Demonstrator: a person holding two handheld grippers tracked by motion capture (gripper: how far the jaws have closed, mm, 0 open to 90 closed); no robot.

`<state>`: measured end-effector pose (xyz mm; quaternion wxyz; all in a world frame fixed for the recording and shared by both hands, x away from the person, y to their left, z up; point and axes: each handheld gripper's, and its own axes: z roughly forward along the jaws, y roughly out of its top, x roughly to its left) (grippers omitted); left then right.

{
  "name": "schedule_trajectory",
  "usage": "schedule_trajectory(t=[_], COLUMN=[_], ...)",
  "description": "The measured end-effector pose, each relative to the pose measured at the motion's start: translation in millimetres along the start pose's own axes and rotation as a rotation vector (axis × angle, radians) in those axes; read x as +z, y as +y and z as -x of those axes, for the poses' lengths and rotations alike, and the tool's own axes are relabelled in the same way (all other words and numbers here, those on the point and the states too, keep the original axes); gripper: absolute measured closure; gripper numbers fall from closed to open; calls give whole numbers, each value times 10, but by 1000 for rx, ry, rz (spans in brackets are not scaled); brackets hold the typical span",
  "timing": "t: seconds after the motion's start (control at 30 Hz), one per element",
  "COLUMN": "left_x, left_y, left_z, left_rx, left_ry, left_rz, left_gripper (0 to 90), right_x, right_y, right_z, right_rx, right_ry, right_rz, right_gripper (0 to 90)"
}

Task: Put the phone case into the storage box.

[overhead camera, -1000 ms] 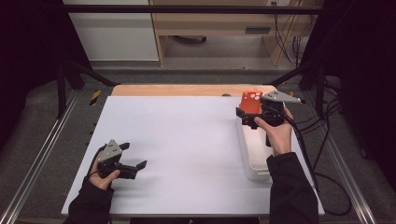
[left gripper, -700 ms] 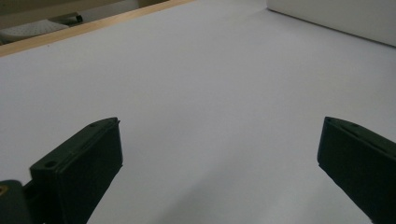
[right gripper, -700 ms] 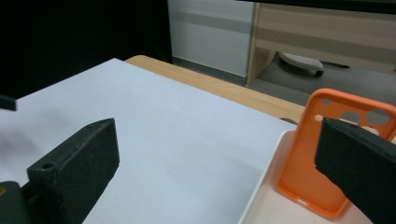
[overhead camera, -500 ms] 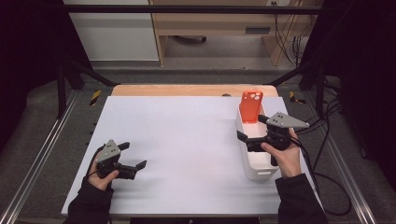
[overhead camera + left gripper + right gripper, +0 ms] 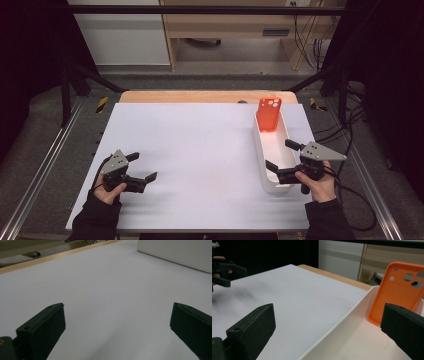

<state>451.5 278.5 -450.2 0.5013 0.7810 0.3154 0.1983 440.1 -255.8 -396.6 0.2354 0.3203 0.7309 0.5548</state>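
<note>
Phone case: an orange phone case (image 5: 268,114) stands tilted in the far end of the white tray (image 5: 263,160), right of centre in the high view; its back with the round camera cut-outs leans against the tray's end wall. In the right gripper view the case (image 5: 398,290) fills the upper right of the frame.
Tray: long, narrow and white, lying lengthwise on the worktop (image 5: 200,150) toward the right edge of the high view; its rim (image 5: 342,322) runs diagonally from centre right to the bottom of the right gripper view.
Right gripper: the right gripper (image 5: 282,159) is held at the near end of the tray, lower right of the high view; its fingers are spread wide and empty, one over the tray's near end, the other over the tray farther along. It is well apart from the case.
Left gripper: the left gripper (image 5: 144,167) sits low over the worktop in the lower left of the high view; fingers released, nothing between them, with bare white surface ahead in its own view.
Worktop: white sheet with a wooden strip along the far edge.
</note>
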Motion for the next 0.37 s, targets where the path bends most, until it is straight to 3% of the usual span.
schedule_trajectory(t=[0.37], left_x=[-8], left_y=[15], left_z=[10], left_rx=[2], left_ry=[-10], left_rz=[15], left_gripper=[0], right_x=[-128], right_y=[-239], right_z=[71], right_rx=[18], right_ry=[-23], right_rz=[-17], right_gripper=[4])
